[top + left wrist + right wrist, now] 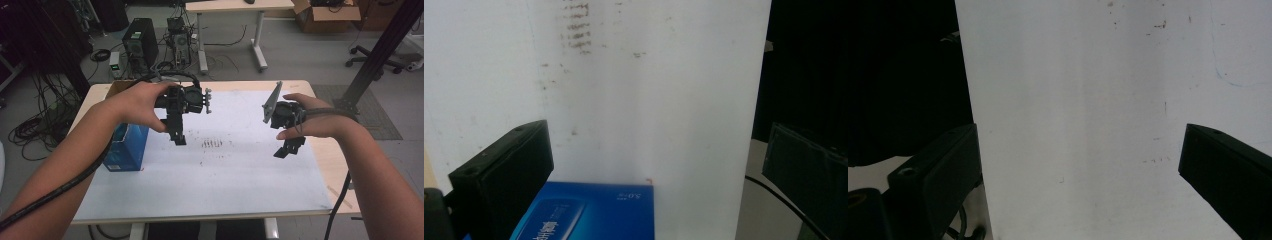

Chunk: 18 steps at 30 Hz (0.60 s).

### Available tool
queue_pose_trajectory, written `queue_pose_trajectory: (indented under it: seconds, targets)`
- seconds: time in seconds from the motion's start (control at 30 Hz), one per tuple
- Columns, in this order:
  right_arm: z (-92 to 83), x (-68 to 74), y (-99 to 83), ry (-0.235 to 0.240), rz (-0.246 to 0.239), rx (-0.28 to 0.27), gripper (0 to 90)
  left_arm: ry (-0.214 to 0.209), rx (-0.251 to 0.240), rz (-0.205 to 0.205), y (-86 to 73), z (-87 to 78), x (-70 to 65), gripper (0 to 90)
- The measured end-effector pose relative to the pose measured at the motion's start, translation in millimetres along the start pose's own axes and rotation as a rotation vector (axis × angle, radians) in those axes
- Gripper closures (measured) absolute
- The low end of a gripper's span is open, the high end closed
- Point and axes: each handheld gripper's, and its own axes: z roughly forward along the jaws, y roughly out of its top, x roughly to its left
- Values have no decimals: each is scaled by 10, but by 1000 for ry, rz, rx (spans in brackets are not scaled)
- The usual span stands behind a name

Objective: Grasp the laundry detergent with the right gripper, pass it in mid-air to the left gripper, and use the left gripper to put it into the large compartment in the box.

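Observation:
A blue box point(127, 147) with white print stands at the left edge of the white sheet point(225, 175) that covers the table. My left gripper point(178, 136) hangs just right of the box, jaws pointing down, held in a hand. In the left gripper view the left gripper point(656, 132) is open, jaws wide apart, with the blue box point(589, 212) low between them and apart from both. My right gripper point(289, 149) hovers over the sheet's right part. In the right gripper view the right gripper point(1078, 135) is open over bare sheet point(1073, 100).
Dark smudges point(212, 144) mark the sheet's middle. A brown cardboard piece point(112, 87) shows behind the blue box. The wooden table edge point(332, 170) runs along the right. On the floor beyond stand computer towers point(140, 45), cables, a desk and a black post point(380, 50).

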Motion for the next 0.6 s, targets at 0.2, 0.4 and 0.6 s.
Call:
queue_pose_trajectory:
  seconds: [0.2,0.4,0.6]
  targets:
    - [-22,-4,0,0,6,6,34,3,2,-3,-16,-8,-1,2]
    - [-1,-8,16,4,0,9,35,6,-4,-5,-23,-21,-2,2]
    - [6,-2,33,5,-3,19,35,8,2,-2,-26,-18,7,2]
